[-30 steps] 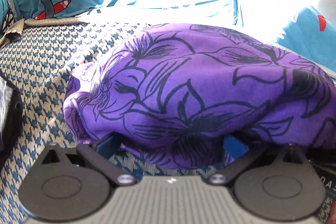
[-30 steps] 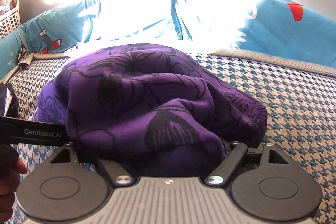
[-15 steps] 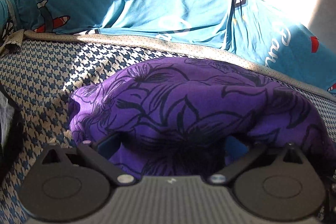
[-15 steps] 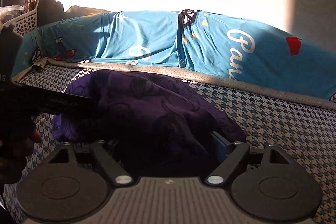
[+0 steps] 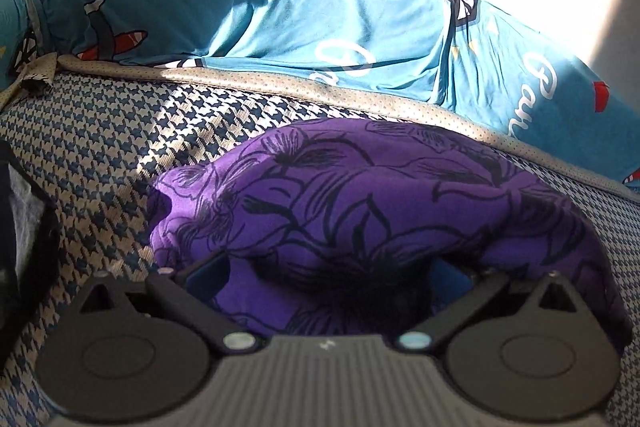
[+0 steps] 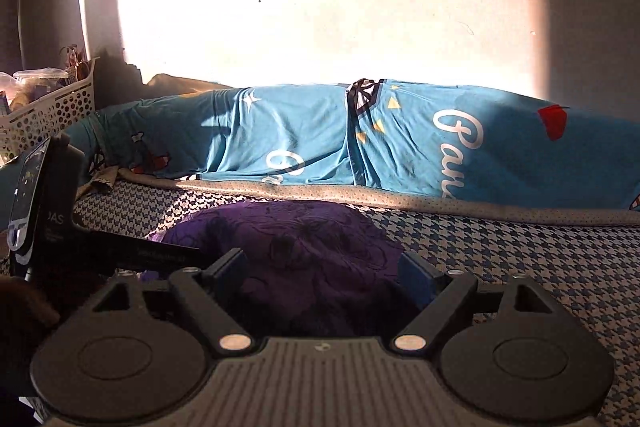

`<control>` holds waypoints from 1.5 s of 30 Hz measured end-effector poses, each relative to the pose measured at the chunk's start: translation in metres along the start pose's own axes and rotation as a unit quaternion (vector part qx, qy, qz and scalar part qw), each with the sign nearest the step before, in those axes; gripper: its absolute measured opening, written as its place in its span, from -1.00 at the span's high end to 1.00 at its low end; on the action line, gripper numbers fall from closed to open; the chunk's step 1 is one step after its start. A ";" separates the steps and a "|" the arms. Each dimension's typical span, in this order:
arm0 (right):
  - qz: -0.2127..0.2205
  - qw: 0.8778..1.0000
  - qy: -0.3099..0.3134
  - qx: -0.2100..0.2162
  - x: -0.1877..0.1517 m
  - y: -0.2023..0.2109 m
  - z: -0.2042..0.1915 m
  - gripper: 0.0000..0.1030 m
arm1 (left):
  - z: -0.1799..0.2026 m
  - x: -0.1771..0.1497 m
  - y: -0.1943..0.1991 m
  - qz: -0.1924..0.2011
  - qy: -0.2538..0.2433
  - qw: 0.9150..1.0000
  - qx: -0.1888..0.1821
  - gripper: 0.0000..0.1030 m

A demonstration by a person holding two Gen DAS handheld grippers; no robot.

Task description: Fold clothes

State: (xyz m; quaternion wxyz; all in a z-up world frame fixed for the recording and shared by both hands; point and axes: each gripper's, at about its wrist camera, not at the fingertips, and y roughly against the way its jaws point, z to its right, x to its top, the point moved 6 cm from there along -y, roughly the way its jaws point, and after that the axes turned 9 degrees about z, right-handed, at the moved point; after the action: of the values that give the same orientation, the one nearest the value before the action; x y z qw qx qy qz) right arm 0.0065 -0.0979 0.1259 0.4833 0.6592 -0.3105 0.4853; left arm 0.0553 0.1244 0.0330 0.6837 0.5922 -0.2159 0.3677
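A purple garment with black flower outlines lies in a rumpled bundle on the houndstooth bed cover. My left gripper is open, its blue pads wide apart, with the near edge of the cloth bulging between and over them. In the right wrist view the same garment lies in shadow just ahead of my right gripper, which is also open with cloth between its fingers. The left gripper's body shows at the left, a hand below it.
Blue printed pillows line the back of the bed below a sunlit wall. A white perforated basket with items stands at the back left. A dark object sits at the left edge. Bare bed cover extends to the right.
Both grippers have drawn back and lowered, so the garment sits lower and smaller in both views. The bundle has settled onto the bed, and the right fingers now show clear of draped cloth.
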 end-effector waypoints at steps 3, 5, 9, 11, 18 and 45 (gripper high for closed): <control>0.016 1.000 -0.013 0.018 0.002 0.001 -0.006 -0.71 | -0.009 0.007 0.009 0.011 0.021 1.000 -0.009 -1.00; 0.011 1.000 -0.007 0.025 -0.001 -0.004 -0.014 -0.71 | -0.016 0.012 0.014 0.018 0.034 0.999 -0.010 -1.00; 0.015 0.999 0.022 0.038 -0.006 -0.016 -0.036 -0.71 | -0.033 0.018 0.017 0.021 0.051 0.998 0.009 -1.00; 0.023 0.998 0.046 0.045 -0.008 -0.024 -0.050 -0.71 | -0.041 0.018 0.017 0.022 0.053 0.998 0.029 -1.00; 0.021 0.990 0.121 0.073 -0.028 -0.056 -0.095 -0.73 | -0.070 0.022 0.022 0.032 0.074 0.995 0.065 -1.00; -0.020 0.978 0.207 0.019 -0.080 -0.124 -0.116 0.31 | -0.093 0.004 0.017 0.011 0.036 0.992 0.120 -1.00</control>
State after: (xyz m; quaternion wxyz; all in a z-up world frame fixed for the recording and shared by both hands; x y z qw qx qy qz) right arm 0.0496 0.0482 0.0160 0.5341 0.5592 -0.1811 0.6076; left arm 0.0323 0.2164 0.0277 0.6109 0.6538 -0.1527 0.4196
